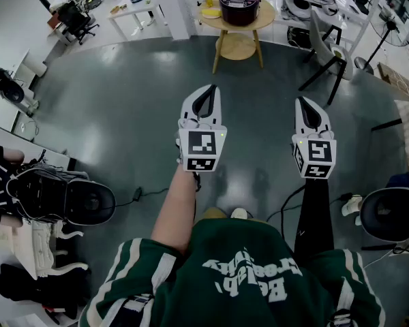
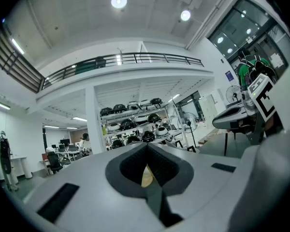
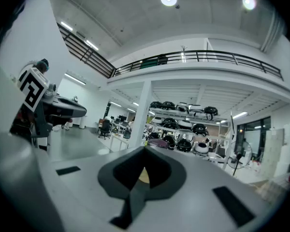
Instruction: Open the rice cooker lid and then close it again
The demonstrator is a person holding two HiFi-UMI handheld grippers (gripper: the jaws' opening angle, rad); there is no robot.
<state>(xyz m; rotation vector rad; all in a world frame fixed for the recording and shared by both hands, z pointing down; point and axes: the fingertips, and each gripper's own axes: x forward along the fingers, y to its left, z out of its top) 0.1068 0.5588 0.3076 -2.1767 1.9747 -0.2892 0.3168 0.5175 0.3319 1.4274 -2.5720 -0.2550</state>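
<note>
A dark maroon rice cooker (image 1: 239, 3) with its lid down stands on a small round wooden table (image 1: 253, 23) far ahead of me, at the top of the head view. My left gripper (image 1: 205, 91) and right gripper (image 1: 305, 104) are held side by side over the grey floor, both pointing level toward the table and well short of it. Both are shut with nothing between the jaws. In the right gripper view the cooker (image 3: 158, 143) peeks just over the shut jaws (image 3: 145, 150); in the left gripper view the shut jaws (image 2: 147, 146) hide it.
A folding chair (image 1: 326, 53) stands right of the wooden table, a white desk (image 1: 131, 9) left of it. An office chair (image 1: 54, 195) is near my left, another chair (image 1: 388, 214) near my right. Cables (image 1: 150, 191) trail on the floor. Shelves of cookers (image 2: 135, 122) line the back.
</note>
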